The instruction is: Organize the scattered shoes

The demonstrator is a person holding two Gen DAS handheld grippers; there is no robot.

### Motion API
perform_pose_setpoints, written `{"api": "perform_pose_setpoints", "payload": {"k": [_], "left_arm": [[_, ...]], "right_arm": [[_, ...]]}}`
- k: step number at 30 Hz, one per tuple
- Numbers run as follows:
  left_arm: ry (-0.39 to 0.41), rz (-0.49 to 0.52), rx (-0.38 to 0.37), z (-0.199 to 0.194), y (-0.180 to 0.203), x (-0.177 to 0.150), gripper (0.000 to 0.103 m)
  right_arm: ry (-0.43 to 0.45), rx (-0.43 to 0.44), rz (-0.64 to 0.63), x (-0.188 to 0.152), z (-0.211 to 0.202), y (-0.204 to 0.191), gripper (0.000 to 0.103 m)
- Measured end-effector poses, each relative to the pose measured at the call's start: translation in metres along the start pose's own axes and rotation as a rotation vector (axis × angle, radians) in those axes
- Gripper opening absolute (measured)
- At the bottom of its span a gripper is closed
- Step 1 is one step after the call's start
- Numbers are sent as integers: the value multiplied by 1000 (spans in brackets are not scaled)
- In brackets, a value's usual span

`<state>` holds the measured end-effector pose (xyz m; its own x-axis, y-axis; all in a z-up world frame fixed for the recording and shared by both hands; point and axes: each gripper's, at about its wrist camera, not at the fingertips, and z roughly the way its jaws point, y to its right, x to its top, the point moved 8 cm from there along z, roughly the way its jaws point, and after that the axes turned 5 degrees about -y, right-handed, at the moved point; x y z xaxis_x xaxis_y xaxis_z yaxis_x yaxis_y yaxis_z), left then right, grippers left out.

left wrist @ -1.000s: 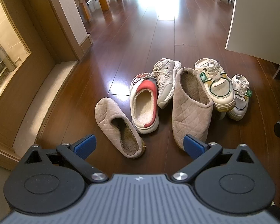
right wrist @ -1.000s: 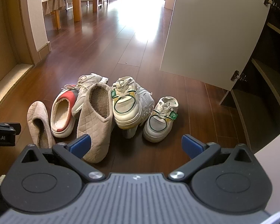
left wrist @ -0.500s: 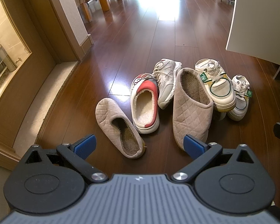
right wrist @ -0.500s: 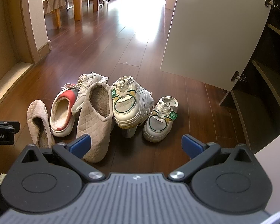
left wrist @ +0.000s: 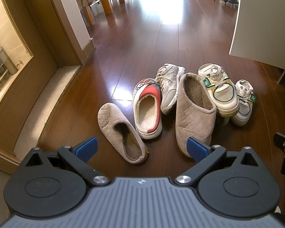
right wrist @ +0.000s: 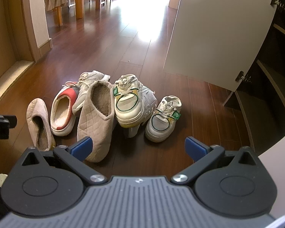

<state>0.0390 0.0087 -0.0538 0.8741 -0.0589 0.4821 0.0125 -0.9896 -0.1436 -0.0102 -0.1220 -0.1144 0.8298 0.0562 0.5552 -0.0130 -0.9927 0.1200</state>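
Both the left gripper (left wrist: pixel 142 147) and the right gripper (right wrist: pixel 138 147) are held spread wide, nothing grasped. Just ahead, a small beige quilted slipper (left wrist: pixel 121 131) and a large beige quilted slipper (right wrist: pixel 96 119) are seen on the dark wooden floor (left wrist: pixel 142 47); beyond, a red-and-white fleece-lined clog (left wrist: pixel 148 108) and white laced sneakers (right wrist: pixel 129 102) are clustered together.

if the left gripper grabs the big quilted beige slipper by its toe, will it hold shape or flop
The big quilted slipper will probably sag: its upper looks like soft padded fabric with no stiff shell. It likely weighs little for its bulk, having an open back and thin walls. Its side leans on the green-trimmed sneaker, so lifting it may nudge that shoe. The left gripper is open.
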Motion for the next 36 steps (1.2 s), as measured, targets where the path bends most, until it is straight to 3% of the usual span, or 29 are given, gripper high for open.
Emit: {"api": "perform_pose_setpoints", "payload": {"k": [19,23,36], "left_arm": [[0,38,-10,0,21,3,101],[-10,49,-21,2,30,4,101],[-25,116,-136,4,71,14,101]], "right_arm": [[49,47,87,2,-9,35,102],[21,56,135,-1,-6,54,102],[-20,110,113,5,2,113,102]]}}
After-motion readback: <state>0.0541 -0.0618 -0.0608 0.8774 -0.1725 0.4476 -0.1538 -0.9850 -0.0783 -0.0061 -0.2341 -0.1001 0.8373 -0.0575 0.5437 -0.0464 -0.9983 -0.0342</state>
